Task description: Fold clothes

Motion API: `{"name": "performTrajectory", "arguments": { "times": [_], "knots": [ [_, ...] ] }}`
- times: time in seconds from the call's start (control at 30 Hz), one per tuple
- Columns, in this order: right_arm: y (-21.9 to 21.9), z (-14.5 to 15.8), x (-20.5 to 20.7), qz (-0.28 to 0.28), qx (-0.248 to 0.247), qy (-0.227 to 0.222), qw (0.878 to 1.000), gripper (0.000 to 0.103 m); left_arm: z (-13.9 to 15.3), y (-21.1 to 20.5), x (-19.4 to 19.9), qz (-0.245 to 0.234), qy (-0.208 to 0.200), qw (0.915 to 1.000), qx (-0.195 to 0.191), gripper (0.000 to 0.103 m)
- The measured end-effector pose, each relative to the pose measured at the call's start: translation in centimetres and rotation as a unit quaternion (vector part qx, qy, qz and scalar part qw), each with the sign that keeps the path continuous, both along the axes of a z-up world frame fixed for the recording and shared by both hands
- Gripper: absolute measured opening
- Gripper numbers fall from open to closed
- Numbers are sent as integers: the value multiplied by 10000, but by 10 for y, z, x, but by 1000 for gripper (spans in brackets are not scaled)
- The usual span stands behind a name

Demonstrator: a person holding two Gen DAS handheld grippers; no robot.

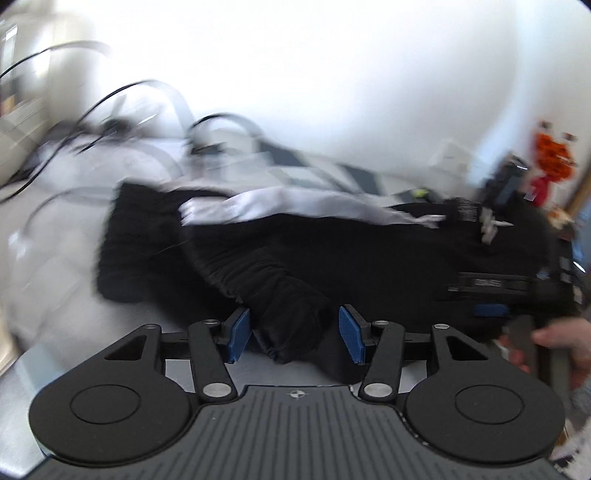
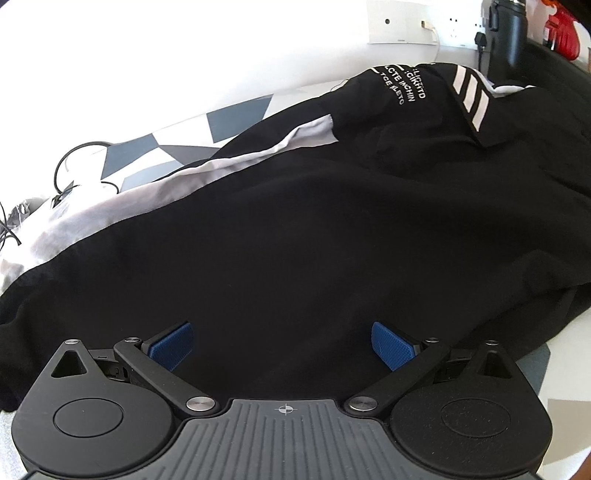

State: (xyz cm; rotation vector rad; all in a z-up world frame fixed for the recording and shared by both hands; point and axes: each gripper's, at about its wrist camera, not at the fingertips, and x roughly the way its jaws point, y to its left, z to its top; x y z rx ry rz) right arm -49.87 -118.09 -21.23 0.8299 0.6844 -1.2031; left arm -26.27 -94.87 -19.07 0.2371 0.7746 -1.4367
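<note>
A black garment [image 1: 369, 251] with grey-white side panels lies spread over a bed; this view is blurred by motion. Its ribbed black cuff [image 1: 291, 317] lies between the blue pads [image 1: 240, 334] of my left gripper [image 1: 295, 334], which is open, the pads close beside the cuff. In the right wrist view the same garment [image 2: 314, 221] fills the frame, with white lettering [image 2: 402, 86] and white stripes [image 2: 472, 99] at its far end. My right gripper [image 2: 282, 345] stands wide open low over the black cloth, with nothing pinched.
The bed sheet [image 2: 177, 147] has a grey and blue geometric print. Black cables [image 1: 110, 110] loop at the far left. A wall socket panel [image 2: 413, 26], a black bottle [image 2: 506, 29] and red items [image 2: 565, 26] stand at the back right. A person's hand [image 1: 561, 339] shows at the right.
</note>
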Motion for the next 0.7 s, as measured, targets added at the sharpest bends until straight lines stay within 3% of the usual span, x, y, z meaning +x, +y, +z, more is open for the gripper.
{"name": "performTrajectory", "arguments": {
  "times": [0.17, 0.27, 0.37, 0.53, 0.7],
  "knots": [
    [1, 0, -4, -47, 21, 6, 10000, 102, 6, -14, -24, -362, -675, 9967, -279, 57],
    [3, -1, -3, -14, 38, 23, 10000, 102, -1, -26, -27, -179, -939, 9954, -114, 66],
    [5, 0, -1, 61, 27, 23, 10000, 102, -7, -29, -24, 173, -994, 9945, 275, 66],
    [4, -1, -1, 81, 54, 18, 10000, 102, 1, 0, -14, 685, -383, 9968, 131, 70],
    [1, -2, 3, 107, 74, 52, 9999, 102, -6, 24, 1, 1345, 422, 9899, 171, 71]
  ]
}}
